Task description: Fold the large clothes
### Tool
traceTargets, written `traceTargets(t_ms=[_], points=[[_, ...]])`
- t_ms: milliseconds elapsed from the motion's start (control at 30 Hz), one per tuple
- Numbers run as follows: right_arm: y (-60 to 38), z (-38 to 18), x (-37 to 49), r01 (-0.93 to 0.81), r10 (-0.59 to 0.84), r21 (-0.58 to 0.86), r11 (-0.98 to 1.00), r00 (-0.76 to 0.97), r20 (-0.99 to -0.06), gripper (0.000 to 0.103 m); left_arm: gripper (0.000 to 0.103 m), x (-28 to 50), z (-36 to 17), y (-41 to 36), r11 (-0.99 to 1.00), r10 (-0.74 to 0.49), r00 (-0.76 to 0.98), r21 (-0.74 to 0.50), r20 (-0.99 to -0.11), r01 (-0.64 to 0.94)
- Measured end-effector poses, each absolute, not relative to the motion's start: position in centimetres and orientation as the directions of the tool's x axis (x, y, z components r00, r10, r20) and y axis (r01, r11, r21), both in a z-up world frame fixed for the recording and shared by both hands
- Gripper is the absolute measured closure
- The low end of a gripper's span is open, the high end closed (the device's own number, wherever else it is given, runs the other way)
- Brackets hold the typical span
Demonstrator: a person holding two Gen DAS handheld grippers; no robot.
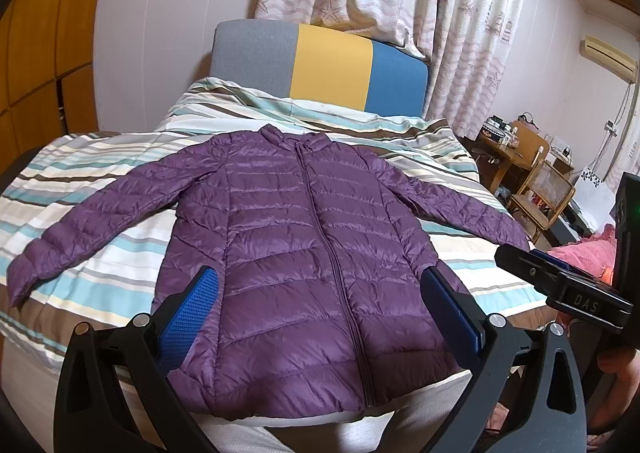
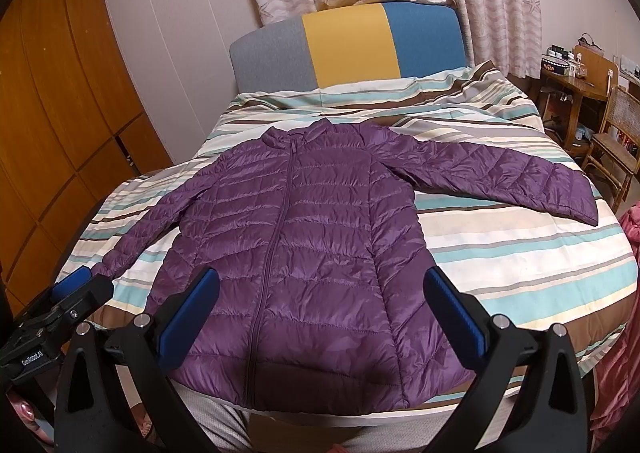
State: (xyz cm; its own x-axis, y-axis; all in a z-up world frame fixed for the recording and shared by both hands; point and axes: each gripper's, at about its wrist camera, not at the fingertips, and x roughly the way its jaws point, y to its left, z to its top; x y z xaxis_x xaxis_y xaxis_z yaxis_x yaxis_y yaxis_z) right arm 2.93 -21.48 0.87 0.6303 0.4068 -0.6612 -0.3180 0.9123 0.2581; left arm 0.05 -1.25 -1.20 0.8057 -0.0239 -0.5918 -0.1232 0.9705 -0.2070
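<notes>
Quilted purple puffer jacket point(image 1: 304, 253) flat on striped bed point(image 1: 100, 253), hem partly hidden behind left tongs point(image 1: 320, 285) & right tongs point(image 2: 320, 285), both wide open, empty.

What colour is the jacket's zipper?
Purple, matching the jacket; the zipper shows best in the right wrist view.

The letters "DAS" stand in pale print on the black body of the right gripper point(image 1: 516, 253), seen at the right edge of the left wrist view. "GenRobot.AI" stands in white on the black body of the left gripper point(image 2: 74, 281), at the lower left corner of the right wrist view.
</notes>
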Motion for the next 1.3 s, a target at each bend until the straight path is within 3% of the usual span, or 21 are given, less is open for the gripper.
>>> traceTargets(t_ms=[1300], points=[[-22.2, -0.5, 3.9, -0.287, 0.385, 0.259, 0.922, 0.633, -0.671, 0.002, 0.003, 0.4, -2.5, -1.7, 0.969, -0.058, 0.773, -0.221, -0.632, -0.108]])
